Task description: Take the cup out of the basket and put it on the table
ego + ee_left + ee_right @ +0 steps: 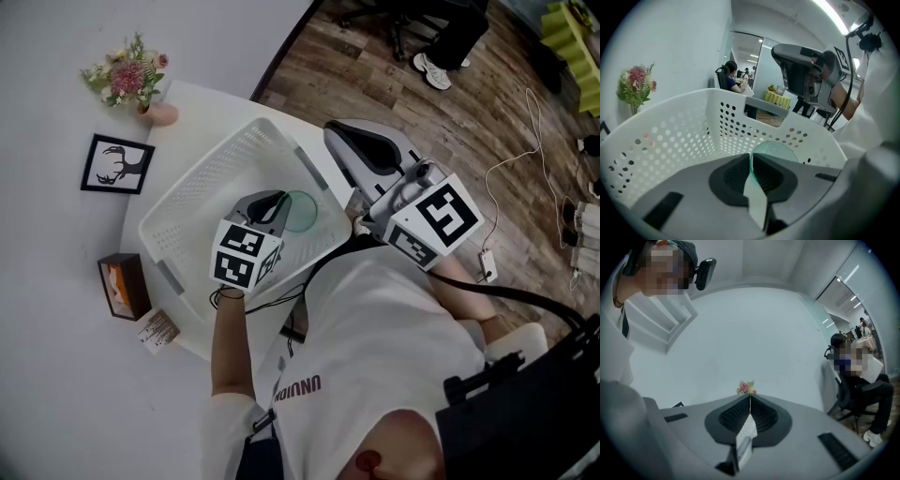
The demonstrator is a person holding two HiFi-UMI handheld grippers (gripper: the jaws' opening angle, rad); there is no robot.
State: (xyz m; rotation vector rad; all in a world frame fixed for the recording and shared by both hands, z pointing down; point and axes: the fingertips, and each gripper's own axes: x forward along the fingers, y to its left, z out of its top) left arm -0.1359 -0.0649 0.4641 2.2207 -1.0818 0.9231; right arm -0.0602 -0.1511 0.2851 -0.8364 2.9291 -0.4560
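A pale green see-through cup [300, 212] sits inside the white perforated basket [192, 211] on the white table. My left gripper [279, 204] reaches into the basket and is shut on the cup's wall. In the left gripper view the cup's green edge [751, 164] runs between the closed jaws, and its round body [776, 150] shows just beyond them against the basket wall [670, 140]. My right gripper [349, 142] hovers over the basket's right end and the table edge, shut and holding nothing. The right gripper [750, 398] points at the wall.
A vase of flowers [131, 80], a framed deer picture [117, 164], a brown tissue box [124, 286] and a small card [157, 328] stand to the basket's left. Wooden floor with cables [539, 141] and a seated person's shoes [433, 70] lie to the right.
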